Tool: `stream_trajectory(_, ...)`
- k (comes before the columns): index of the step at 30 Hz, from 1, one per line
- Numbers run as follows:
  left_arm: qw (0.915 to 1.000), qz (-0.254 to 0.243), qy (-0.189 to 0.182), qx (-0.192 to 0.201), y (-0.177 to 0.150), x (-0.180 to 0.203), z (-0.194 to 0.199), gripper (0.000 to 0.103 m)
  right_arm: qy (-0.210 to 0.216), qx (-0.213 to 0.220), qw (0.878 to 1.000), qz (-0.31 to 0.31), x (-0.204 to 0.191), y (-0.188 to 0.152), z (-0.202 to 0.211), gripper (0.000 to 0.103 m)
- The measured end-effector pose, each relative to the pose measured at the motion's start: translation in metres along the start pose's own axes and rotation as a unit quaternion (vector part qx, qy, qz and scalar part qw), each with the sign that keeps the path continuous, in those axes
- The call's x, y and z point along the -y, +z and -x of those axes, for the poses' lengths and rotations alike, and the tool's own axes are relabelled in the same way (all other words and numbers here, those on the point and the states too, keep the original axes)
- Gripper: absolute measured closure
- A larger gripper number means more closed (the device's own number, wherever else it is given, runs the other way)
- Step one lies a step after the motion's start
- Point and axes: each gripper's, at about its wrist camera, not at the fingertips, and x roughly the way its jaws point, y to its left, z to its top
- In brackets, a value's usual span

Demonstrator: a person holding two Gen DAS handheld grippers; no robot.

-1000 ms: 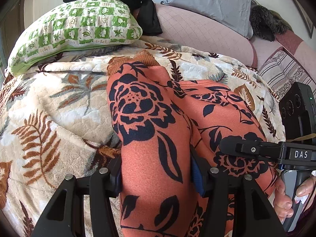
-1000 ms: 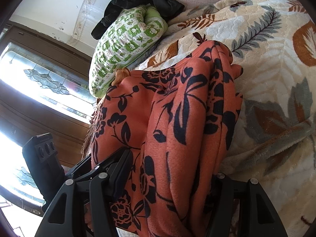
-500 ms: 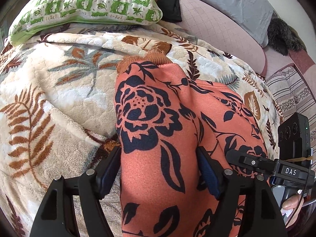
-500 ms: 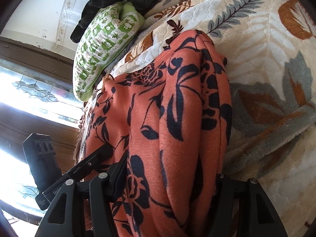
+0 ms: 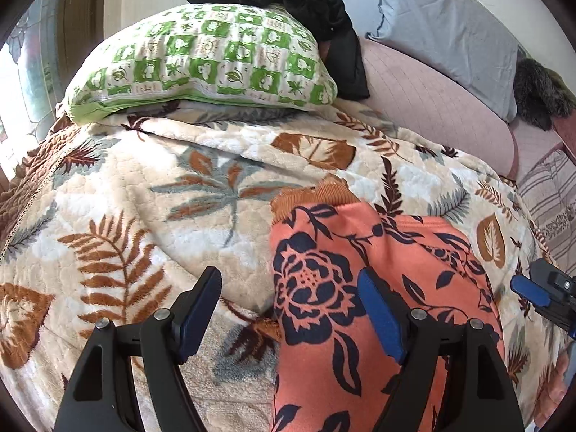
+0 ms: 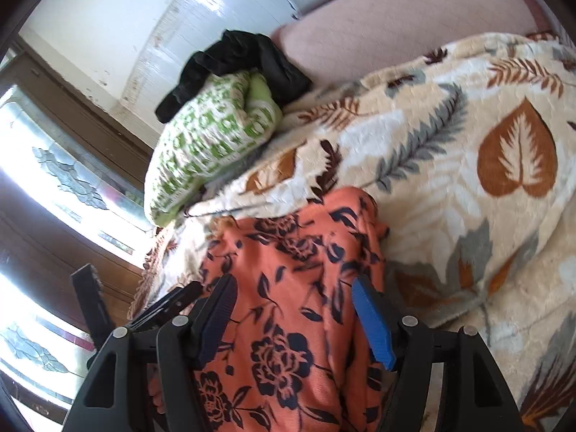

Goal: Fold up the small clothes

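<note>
Orange floral garment (image 5: pixel 360 309) lies under both parted claws, left (image 5: pixel 288 313) wide, right (image 6: pixel 295 320) opening, neither gripping.

A cream blanket (image 5: pixel 151 216) printed with brown and grey leaves covers the bed, and a green-and-white checked pillow (image 5: pixel 201 61) rests on its far edge. A crumpled black garment (image 5: pixel 309 3) lies on top of and behind that pillow, touching a quilted pink cushion (image 5: pixel 432 108), with a pale grey pillow (image 5: pixel 450 28) leaning behind the cushion and a dark furry item (image 5: pixel 536 97) beside it. In the right wrist view, patterned window glass (image 6: pixel 54 194) in a dark wooden frame stands beyond the bed, next to a scuffed white wall (image 6: pixel 118 21).
</note>
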Motion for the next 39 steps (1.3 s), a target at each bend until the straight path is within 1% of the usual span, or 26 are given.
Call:
stream_trajectory(2, 0.9999, 0.0, 0.016, 0.0, 0.002, 0.0, -0.003, 0.024, 0.019, 0.006, 1.0, 0.02, -0.01, -0.001, -0.002, 0.05)
stream_trajectory(3, 0.9997, -0.003, 0.025, -0.005, 0.002, 0.001, -0.006, 0.024, 0.023, 0.001, 0.999, 0.03, -0.016, -0.002, -0.009, 0.052)
stream_trajectory(5, 0.999, -0.011, 0.041, -0.017, 0.0, 0.003, -0.012, 0.024, 0.016, -0.016, 0.999, 0.034, -0.02, -0.005, -0.025, 0.054)
stream_trajectory(7, 0.9982, -0.022, 0.052, -0.022, -0.002, 0.004, -0.016, 0.024, 0.013, -0.04, 0.999, 0.014, -0.012, -0.009, -0.043, 0.055)
stream_trajectory(9, 0.9978, -0.03, 0.053, -0.026, -0.003, 0.002, -0.019, 0.023, -0.016, -0.06, 0.998, -0.007, 0.005, -0.015, -0.057, 0.058)
stream_trajectory(10, 0.9977, -0.03, 0.053, -0.03, -0.004, 0.0, -0.022, 0.022, -0.031, -0.065, 0.997, -0.015, 0.013, -0.017, -0.063, 0.066)
stream_trajectory(11, 0.9976, -0.029, 0.053, -0.033, -0.004, -0.002, -0.024, 0.02, -0.04, -0.067, 0.997, -0.024, 0.023, -0.019, -0.066, 0.071)
stream_trajectory(14, 0.9975, -0.025, 0.053, -0.039, -0.007, -0.008, -0.032, 0.013, -0.027, -0.069, 0.996, -0.047, 0.035, -0.019, -0.068, 0.074)
stream_trajectory(18, 0.9982, -0.009, 0.038, -0.046, -0.009, -0.016, -0.038, 0.009, -0.037, -0.066, 0.997, -0.023, 0.034, -0.022, -0.069, 0.074)
stream_trajectory(23, 0.9978, 0.029, 0.016, -0.057, -0.009, -0.024, -0.029, 0.01, -0.032, -0.062, 0.997, -0.037, 0.031, -0.02, -0.06, 0.073)
stream_trajectory(26, 0.9984, 0.031, 0.011, -0.046, -0.007, -0.026, -0.012, 0.01, -0.029, -0.049, 0.998, -0.013, 0.012, -0.019, -0.042, 0.07)
stream_trajectory(29, 0.9992, 0.015, 0.016, -0.035, -0.01, -0.025, 0.003, 0.01, -0.008, -0.039, 0.999, 0.015, -0.013, -0.017, -0.033, 0.07)
stream_trajectory(31, 0.9992, -0.005, 0.02, -0.033, -0.016, -0.023, 0.009, 0.01, 0.0, -0.045, 0.999, 0.031, -0.027, -0.015, -0.04, 0.07)
stream_trajectory(34, 0.9988, -0.031, 0.017, -0.033, -0.026, -0.022, 0.017, 0.01, -0.012, -0.061, 0.997, 0.051, -0.046, -0.016, -0.062, 0.07)
stream_trajectory(37, 0.9981, -0.049, 0.016, -0.033, -0.033, -0.022, 0.023, 0.01, 0.007, -0.088, 0.996, 0.029, -0.053, -0.011, -0.093, 0.07)
stream_trajectory(39, 0.9979, -0.054, 0.015, -0.034, -0.034, -0.025, 0.023, 0.01, 0.01, -0.096, 0.995, 0.029, -0.062, -0.006, -0.11, 0.07)
